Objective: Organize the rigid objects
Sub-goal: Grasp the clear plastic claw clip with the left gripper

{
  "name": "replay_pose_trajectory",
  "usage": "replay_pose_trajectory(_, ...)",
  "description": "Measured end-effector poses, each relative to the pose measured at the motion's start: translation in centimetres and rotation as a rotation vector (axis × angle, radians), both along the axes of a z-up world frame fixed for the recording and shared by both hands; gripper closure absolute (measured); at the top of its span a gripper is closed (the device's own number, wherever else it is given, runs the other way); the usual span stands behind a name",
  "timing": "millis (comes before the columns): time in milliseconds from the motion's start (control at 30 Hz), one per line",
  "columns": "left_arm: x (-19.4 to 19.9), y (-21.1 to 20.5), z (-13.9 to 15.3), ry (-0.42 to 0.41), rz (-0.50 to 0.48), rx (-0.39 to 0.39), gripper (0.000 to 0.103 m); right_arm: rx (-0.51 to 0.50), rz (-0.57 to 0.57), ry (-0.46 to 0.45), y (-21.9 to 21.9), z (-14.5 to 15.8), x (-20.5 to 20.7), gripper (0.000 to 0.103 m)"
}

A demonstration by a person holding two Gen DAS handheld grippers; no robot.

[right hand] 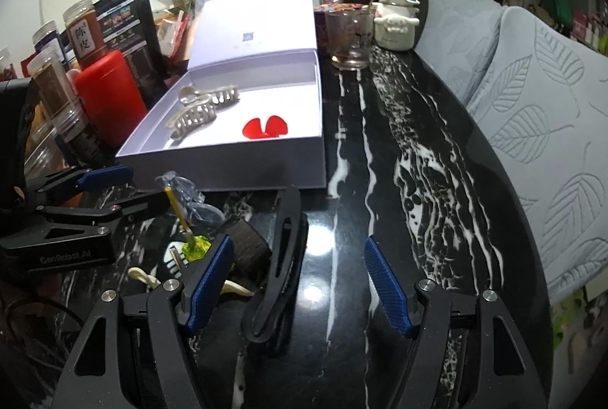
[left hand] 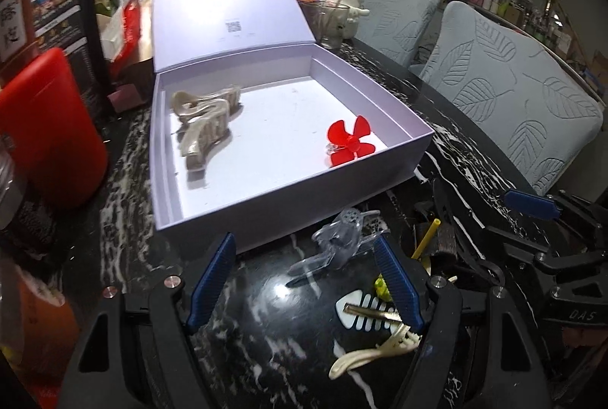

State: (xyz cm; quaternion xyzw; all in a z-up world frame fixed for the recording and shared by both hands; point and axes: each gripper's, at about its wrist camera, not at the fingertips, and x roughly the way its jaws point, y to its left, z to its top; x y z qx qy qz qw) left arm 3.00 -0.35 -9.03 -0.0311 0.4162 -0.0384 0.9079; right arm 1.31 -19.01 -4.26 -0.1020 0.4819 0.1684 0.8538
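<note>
From the left wrist camera, the left gripper (left hand: pixel 306 280) hovered low over the black marble table (left hand: pixel 448 143), its blue-padded jaws spread wide and gripping nothing. Between the fingertips lay a clear hair claw (left hand: pixel 336 243), just in front of the near wall of the lavender box (left hand: pixel 266 223). Nearer the camera, by the right finger, lay a white comb-like clip (left hand: pixel 363 312) with a gold pin (left hand: pixel 370 312) across it and a cream clip (left hand: pixel 364 356) below. The box stood open with its lid tipped back; inside, two beige hair claws (left hand: pixel 207 122) sat at the far left and a red flower clip (left hand: pixel 349 141) near the right wall. A red container (left hand: pixel 49 128) stood left of the box, and a glass cup (left hand: pixel 330 23) and a white ceramic pot (left hand: pixel 347 0) beyond its far right corner. The right gripper (left hand: pixel 539 215) showed at the right edge, though how far it was spread could not be told there. From the right wrist camera, the right gripper (right hand: pixel 300 281) also stood wide and empty, a long black hair clip (right hand: pixel 279 264) lying lengthwise on the table between its fingers, closer to the left one. A dark brown block (right hand: pixel 249 251) sat just left of that clip, with a yellow stick (right hand: pixel 176 206) and the clear claw (right hand: pixel 190 198) beyond. The left gripper (right hand: pixel 102 177) reached in from the left. The box (right hand: pixel 262 169) lay far left, the beige claws (right hand: pixel 201 109) and the red clip (right hand: pixel 266 128) inside.
</note>
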Motion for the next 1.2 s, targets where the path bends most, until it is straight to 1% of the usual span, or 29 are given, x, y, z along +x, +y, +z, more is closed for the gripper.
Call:
replay_pose_trajectory(167, 1.1, -0.5, -1.0, 0.003, -0.034, -0.013, 0.028, -0.002, -0.007, 0.013, -0.4, -0.5, 0.3, 0.031)
replay_pose_trajectory(233, 1.5, -0.7, -1.5, 0.015, -0.054, -0.030, 0.031, -0.003, -0.010, 0.015, -0.5, -0.5, 0.4, 0.031)
replay_pose_trajectory(333, 1.8, -1.2, -2.0, 0.021, -0.079, -0.022, 0.037, -0.004, -0.015, 0.018, -0.7, -0.6, 0.4, 0.031)
replay_pose_trajectory(367, 1.9, -1.4, -2.2, 0.022, -0.085, -0.019, 0.042, -0.005, -0.016, 0.018, -0.8, -0.6, 0.4, 0.031)
replay_pose_trajectory(400, 2.0, -1.5, -2.4, 0.025, -0.087, -0.015, 0.050, -0.005, -0.017, 0.020, -0.9, -0.6, 0.4, 0.031)
replay_pose_trajectory(433, 2.1, -1.6, -2.5, 0.030, -0.090, -0.014, 0.055, -0.006, -0.019, 0.022, -0.9, -0.7, 0.4, 0.031)
replay_pose_trajectory(467, 2.2, -1.7, -2.7, 0.037, -0.094, -0.017, 0.064, -0.006, -0.020, 0.023, -1.0, -0.7, 0.4, 0.031)
replay_pose_trajectory(533, 2.2, -1.8, -3.0, 0.043, -0.096, -0.019, 0.075, -0.006, -0.021, 0.026, -1.0, -0.8, 0.4, 0.031)
replay_pose_trajectory(667, 1.7, -1.5, -2.6, 0.023, -0.087, -0.034, 0.075, 0.001, -0.020, 0.028, -1.2, -0.7, 0.3, 0.031)
replay_pose_trajectory(700, 1.5, -1.5, -2.5, 0.018, -0.082, -0.033, 0.075, 0.003, -0.018, 0.027, -1.2, -0.7, 0.3, 0.033)
replay_pose_trajectory(733, 1.2, -1.4, -2.2, 0.012, -0.072, -0.024, 0.075, -0.001, -0.016, 0.023, -1.1, -0.7, 0.2, 0.038)
replay_pose_trajectory(833, 0.7, -1.1, -1.9, 0.007, -0.052, -0.009, 0.075, -0.031, -0.001, 0.020, -0.7, -1.0, 0.0, 0.045)
replay_pose_trajectory(1000, -0.3, -0.2, -1.3, 0.015, -0.012, -0.024, 0.075, -0.009, 0.021, 0.062, -0.4, -1.8, -0.2, 0.049)
replay_pose_trajectory(1067, -0.7, 0.1, -1.1, 0.010, -0.005, -0.032, 0.075, -0.011, 0.019, 0.079, -0.3, -2.3, -0.1, 0.054)
replay_pose_trajectory(1133, -1.1, 0.5, -0.9, 0.004, 0.004, -0.038, 0.075, -0.015, 0.012, 0.104, -0.2, -3.0, 0.1, 0.066)
replay_pose_trajectory(1200, -1.5, 0.8, -0.7, 0.003, 0.019, -0.036, 0.075, -0.017, 0.006, 0.128, -0.2, -3.6, 0.3, 0.070)
